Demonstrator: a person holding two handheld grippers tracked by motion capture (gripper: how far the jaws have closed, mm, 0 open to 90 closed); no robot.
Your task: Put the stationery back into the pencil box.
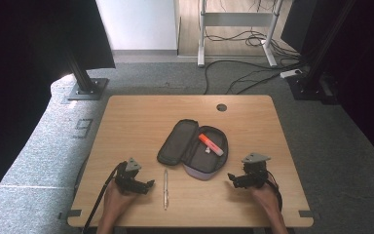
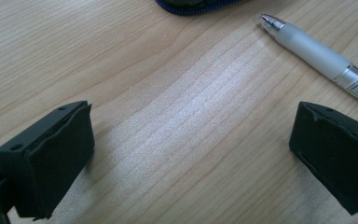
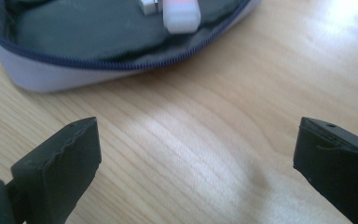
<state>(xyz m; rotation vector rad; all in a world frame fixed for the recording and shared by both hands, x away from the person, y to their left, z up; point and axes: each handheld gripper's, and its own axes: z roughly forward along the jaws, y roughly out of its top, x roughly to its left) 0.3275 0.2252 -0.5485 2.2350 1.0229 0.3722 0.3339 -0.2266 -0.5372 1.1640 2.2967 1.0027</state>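
An open pencil case (image 1: 193, 147) with a dark lining lies at the middle of the wooden table (image 1: 141, 112); an orange-and-white highlighter (image 1: 210, 145) rests inside it. In the right gripper view the case (image 3: 74, 70) is just beyond my jaws, with the highlighter's white end (image 3: 182, 16) at the top. A silver pen (image 1: 165, 189) lies on the table near the front edge. My left gripper (image 1: 149, 184) rests open just left of the pen (image 2: 317, 53), nothing between its jaws. Open and empty too, my right gripper (image 1: 231, 177) sits to the right of the case.
A round cable hole (image 1: 221, 107) sits near the table's far edge. Beyond the table are grey carpet, black stand bases (image 1: 85, 87), cables (image 1: 243, 73) and a white desk frame (image 1: 202, 34).
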